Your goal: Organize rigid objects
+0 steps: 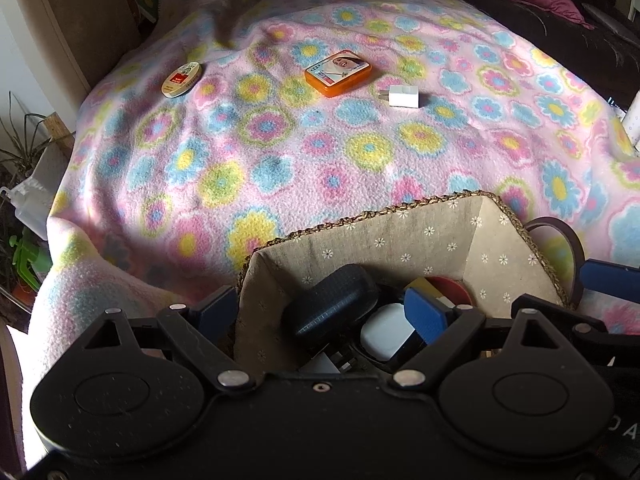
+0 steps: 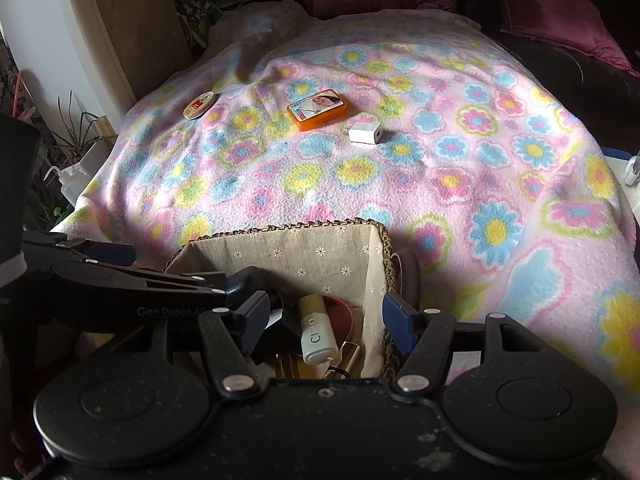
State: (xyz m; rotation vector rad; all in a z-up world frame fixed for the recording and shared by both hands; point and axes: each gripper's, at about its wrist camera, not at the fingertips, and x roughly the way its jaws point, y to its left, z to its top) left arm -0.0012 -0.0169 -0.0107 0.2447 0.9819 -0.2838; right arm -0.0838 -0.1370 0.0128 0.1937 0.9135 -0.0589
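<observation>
Left gripper [image 1: 322, 308]: matte black housing, two round discs, silver rivets, blue pads on the fingers [image 1: 422, 314]. Right gripper [image 2: 324, 316]: identically built; white lettering is printed on the neighbouring black arm.

Orange tin [image 1: 338, 73], round tin [image 1: 181, 79] and white charger [image 1: 402, 96] lie flat, apart.

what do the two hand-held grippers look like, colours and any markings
Both are matte black plastic: a broad body with two round discs, silver rivets at the linkage pivots, and blue pads on the fingers. The left hand-held gripper shows pale lettering on its side in the right wrist view. The right hand-held gripper looks dusty and speckled.
</observation>
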